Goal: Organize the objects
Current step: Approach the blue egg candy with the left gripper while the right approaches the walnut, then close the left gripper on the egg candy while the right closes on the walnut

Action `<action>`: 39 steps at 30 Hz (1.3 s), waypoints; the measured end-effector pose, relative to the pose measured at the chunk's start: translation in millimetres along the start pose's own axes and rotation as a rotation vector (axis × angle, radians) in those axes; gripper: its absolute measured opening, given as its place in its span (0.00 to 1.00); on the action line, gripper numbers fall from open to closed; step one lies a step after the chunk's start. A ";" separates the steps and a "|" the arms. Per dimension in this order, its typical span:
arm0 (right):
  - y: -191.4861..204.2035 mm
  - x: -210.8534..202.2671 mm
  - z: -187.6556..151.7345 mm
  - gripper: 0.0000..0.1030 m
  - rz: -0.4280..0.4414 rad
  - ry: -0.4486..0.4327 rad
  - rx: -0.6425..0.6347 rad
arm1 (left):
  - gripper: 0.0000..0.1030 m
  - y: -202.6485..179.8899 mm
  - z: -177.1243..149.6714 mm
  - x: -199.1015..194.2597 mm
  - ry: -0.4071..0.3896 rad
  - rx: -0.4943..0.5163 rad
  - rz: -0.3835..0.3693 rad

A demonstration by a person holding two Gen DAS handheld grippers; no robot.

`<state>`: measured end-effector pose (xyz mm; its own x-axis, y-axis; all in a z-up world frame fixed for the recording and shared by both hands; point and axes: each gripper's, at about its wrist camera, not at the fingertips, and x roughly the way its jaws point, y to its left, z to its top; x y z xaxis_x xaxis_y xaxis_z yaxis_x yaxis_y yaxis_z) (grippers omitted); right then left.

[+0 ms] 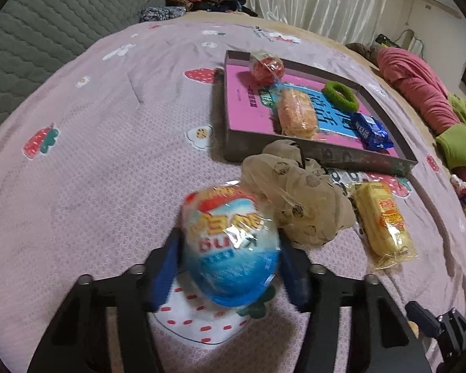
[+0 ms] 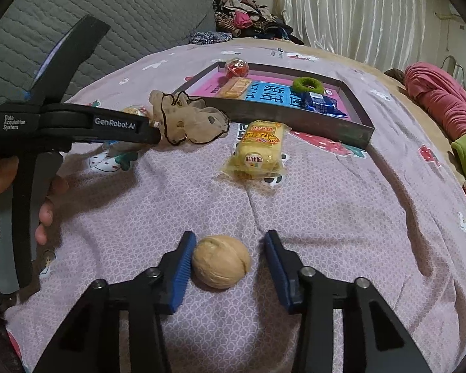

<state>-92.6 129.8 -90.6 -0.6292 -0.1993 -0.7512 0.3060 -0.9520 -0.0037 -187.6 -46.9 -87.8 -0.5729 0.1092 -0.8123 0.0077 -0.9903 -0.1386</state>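
Sitting in the tray (image 2: 351,130) upper right, four items are done — left gripper (image 1: 230,267) clamps a wrapped egg (image 1: 230,242), right gripper (image 2: 226,264) gapes around a walnut (image 2: 220,261) — yellow snack (image 2: 258,149) and scrunchie (image 2: 189,121) remain.

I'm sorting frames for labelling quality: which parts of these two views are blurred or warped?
Left wrist view: the blue-and-white wrapped egg and the left gripper pads beside it are motion-smeared, while the tray stays sharp. Right wrist view: the walnut is crisp. Both views bow the bedspread and darken at the corners.
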 end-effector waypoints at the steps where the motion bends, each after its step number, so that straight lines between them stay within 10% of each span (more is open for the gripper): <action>1: 0.3 -0.3 0.2 0.37 0.002 -0.002 0.000 | 0.56 0.1 0.4 0.4 0.001 0.000 -0.001; 39: -6.6 -65.9 20.8 0.34 -0.004 -0.121 0.011 | 0.55 5.3 -9.8 -86.5 -0.116 -0.017 -0.075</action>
<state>-68.1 144.4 -27.4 -0.7126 -0.2212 -0.6658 0.2958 -0.9552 0.0008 -130.0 -60.7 -23.8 -0.6636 0.1715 -0.7282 -0.0254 -0.9780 -0.2072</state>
